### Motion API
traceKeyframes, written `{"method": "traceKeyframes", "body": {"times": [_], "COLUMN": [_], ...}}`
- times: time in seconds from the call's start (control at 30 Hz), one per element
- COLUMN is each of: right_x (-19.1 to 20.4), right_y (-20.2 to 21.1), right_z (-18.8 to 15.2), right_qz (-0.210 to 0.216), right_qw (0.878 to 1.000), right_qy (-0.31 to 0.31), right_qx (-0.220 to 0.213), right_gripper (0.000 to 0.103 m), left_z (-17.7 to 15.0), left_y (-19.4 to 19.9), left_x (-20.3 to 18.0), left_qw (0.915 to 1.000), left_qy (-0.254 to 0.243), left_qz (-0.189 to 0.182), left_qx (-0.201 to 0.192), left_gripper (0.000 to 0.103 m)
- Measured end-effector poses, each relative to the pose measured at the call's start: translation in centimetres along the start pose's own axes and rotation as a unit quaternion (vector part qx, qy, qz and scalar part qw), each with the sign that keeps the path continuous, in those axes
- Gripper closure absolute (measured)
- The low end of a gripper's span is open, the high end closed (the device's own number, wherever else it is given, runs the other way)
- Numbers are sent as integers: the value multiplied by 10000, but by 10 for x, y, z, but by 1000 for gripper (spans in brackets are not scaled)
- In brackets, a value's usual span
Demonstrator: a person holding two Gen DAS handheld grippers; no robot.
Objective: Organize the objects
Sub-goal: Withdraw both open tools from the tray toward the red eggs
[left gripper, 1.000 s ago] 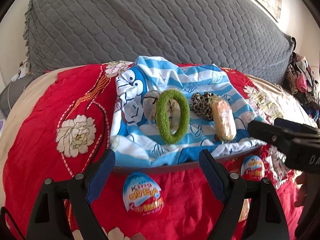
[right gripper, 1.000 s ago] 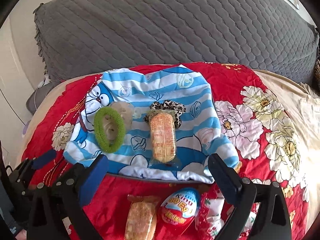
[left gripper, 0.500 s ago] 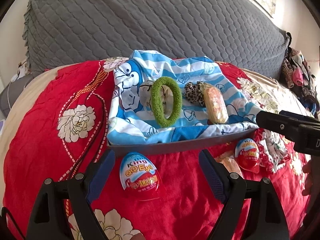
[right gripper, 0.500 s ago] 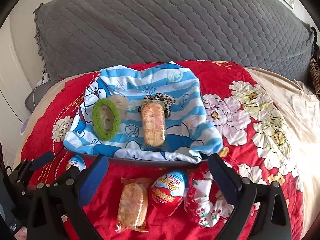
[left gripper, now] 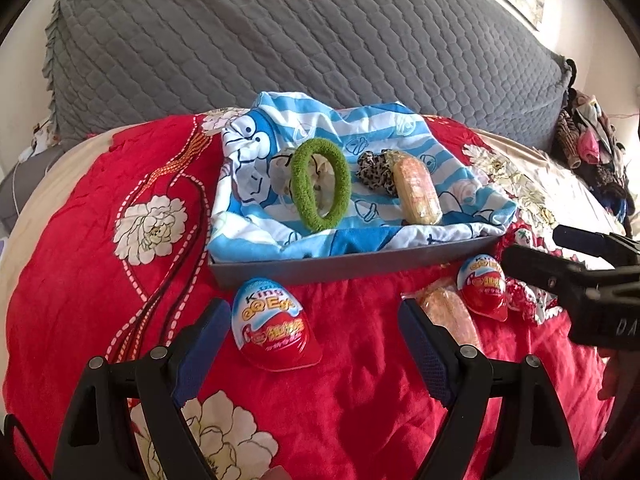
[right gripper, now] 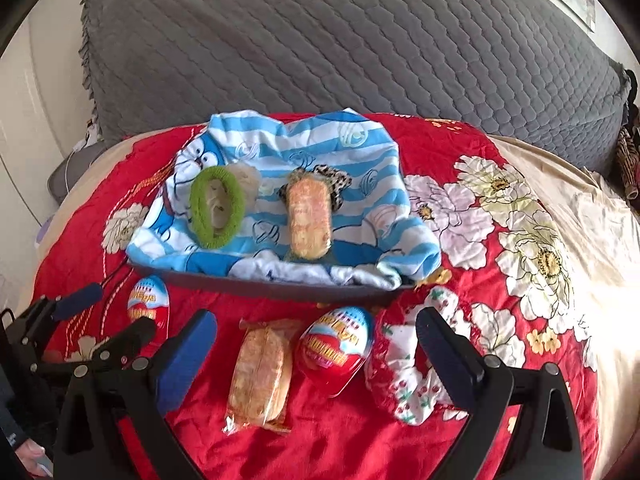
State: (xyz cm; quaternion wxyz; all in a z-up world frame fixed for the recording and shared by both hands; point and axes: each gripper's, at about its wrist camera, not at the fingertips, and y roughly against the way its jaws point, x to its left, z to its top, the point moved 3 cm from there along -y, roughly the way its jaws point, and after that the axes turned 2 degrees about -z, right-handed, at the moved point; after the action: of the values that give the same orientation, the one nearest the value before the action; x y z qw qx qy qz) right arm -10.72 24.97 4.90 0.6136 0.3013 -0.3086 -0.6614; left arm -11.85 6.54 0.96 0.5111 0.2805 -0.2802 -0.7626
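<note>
The shallow grey tray, lined with a blue and white striped cartoon cloth, lies on the red flowered bedspread and holds a fuzzy green hair ring, a leopard scrunchie and a wrapped orange snack. In front of the tray lie two red and blue chocolate eggs, another wrapped snack and a cherry-print scrunchie. The left gripper has its jaws spread wide and empty beside one egg; the right gripper is also spread and grasps nothing.
</note>
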Motion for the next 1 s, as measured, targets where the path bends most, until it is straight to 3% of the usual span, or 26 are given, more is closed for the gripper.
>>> {"method": "traceKeyframes", "body": {"times": [0.3,1.0], "right_x": [21,42], "right_y": [6,-5], "right_z": [-15,-48], "right_qz": [-154,-242], "right_qw": [9997,9995], "right_qy": [145,63], "right_qx": [-78,194], "right_gripper": [2,2], "left_z": [-8,-23], "left_y": [5,-8], "left_x": [15,36], "left_qw": [9999,9993], "left_qy": [136,319], "left_qz": [33,154], "left_qx": [22,118], "left_gripper": [17,17]}}
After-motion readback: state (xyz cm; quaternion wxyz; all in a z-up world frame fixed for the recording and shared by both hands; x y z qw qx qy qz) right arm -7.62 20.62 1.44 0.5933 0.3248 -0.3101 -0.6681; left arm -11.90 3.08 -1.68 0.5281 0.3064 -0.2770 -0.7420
